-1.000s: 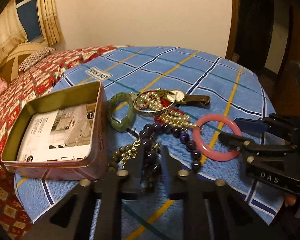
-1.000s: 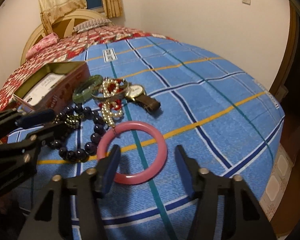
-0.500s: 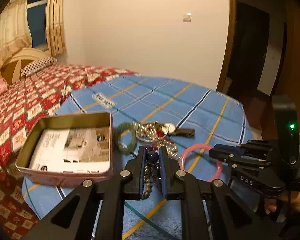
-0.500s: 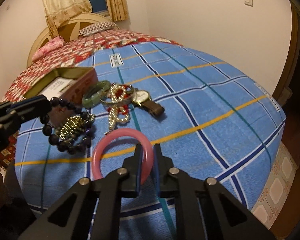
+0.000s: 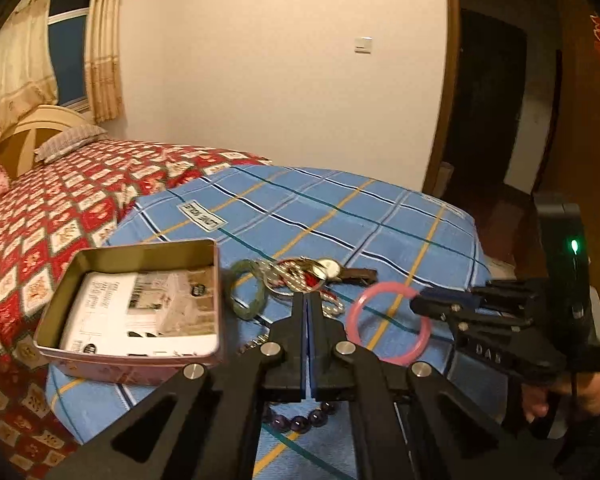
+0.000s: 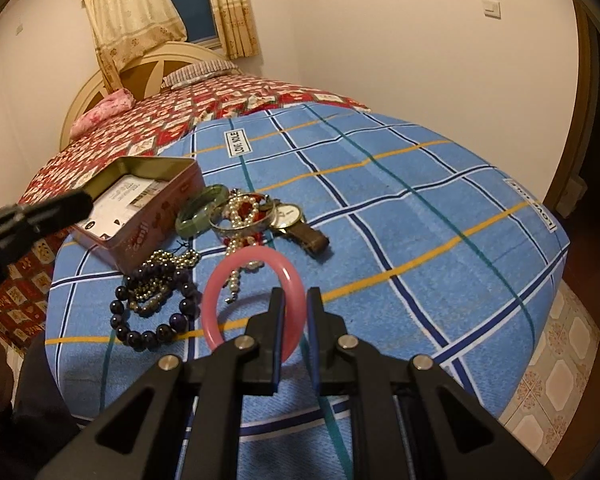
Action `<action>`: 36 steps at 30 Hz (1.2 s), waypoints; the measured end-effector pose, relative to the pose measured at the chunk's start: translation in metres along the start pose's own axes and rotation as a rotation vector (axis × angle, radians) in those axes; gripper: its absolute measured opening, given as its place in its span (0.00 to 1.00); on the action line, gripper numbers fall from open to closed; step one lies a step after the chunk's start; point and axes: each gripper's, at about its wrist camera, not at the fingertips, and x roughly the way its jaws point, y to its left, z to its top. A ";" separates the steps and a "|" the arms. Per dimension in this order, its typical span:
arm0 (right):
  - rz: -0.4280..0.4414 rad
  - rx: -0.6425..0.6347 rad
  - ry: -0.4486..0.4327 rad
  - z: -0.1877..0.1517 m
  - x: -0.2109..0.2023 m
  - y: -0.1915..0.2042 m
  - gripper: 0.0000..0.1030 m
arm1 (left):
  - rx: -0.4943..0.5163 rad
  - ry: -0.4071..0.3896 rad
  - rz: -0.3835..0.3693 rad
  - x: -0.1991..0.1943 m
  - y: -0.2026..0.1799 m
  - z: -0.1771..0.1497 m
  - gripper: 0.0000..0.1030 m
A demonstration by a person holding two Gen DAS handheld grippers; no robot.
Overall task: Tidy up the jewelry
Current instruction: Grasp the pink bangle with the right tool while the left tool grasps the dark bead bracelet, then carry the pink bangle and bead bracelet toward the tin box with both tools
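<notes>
My left tongs (image 5: 307, 304) are shut tight with nothing between them. My right tongs (image 6: 296, 300) are closed on the pink ring (image 6: 236, 280), holding it by its near side so it stands up off the blue cloth (image 6: 420, 240). The cloth covers a surface that stands beside the bed (image 6: 220, 96). To the left, on the cloth, sits the open tin (image 6: 148, 204) with a printed paper (image 5: 140, 312) lying inside it. Just right of the tin is the green ring (image 6: 200, 212). Next to that is a gold ring (image 6: 240, 224) with white pearls (image 6: 240, 208) and something red heaped in it. The watch (image 6: 290, 216) lies touching that heap on its right, with its brown strap pointing to the near right. Nearer to me, just in front of the tin, the dark beads (image 6: 152, 312) lie in a loop on the cloth, with a small gold bead chain (image 6: 168, 264) piled on top of them. From the left view, my right hand (image 5: 592, 392) shows behind the right tongs, and the dark beads peek out under my left tongs.
</notes>
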 end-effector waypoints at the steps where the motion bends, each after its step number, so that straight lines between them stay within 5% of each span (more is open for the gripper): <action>1: 0.000 0.001 0.000 0.000 0.000 0.000 0.12 | -0.008 0.028 -0.017 0.004 -0.001 -0.003 0.01; 4: 0.000 0.003 0.004 -0.001 -0.001 -0.002 0.12 | -0.015 0.109 -0.077 0.019 -0.005 -0.013 0.01; 18: 0.002 0.012 0.025 -0.010 -0.004 -0.013 0.12 | 0.038 0.293 -0.019 0.071 -0.020 -0.035 0.02; 20: 0.002 0.014 0.025 -0.010 -0.004 -0.014 0.12 | 0.054 0.296 -0.002 0.073 -0.023 -0.036 0.07; 24: 0.001 0.016 0.023 -0.011 -0.005 -0.015 0.12 | 0.066 0.295 0.012 0.076 -0.025 -0.034 0.53; 25: 0.001 0.016 0.022 -0.011 -0.005 -0.015 0.12 | 0.058 0.296 0.007 0.078 -0.024 -0.035 0.54; 32: 0.002 0.019 0.015 -0.013 -0.008 -0.017 0.12 | 0.046 0.337 -0.027 0.092 -0.024 -0.037 0.53; 35: 0.004 0.029 0.012 -0.014 -0.008 -0.020 0.12 | 0.045 0.340 -0.009 0.096 -0.022 -0.036 0.34; 36: 0.005 0.029 0.011 -0.014 -0.009 -0.020 0.12 | 0.040 0.342 -0.009 0.097 -0.020 -0.035 0.18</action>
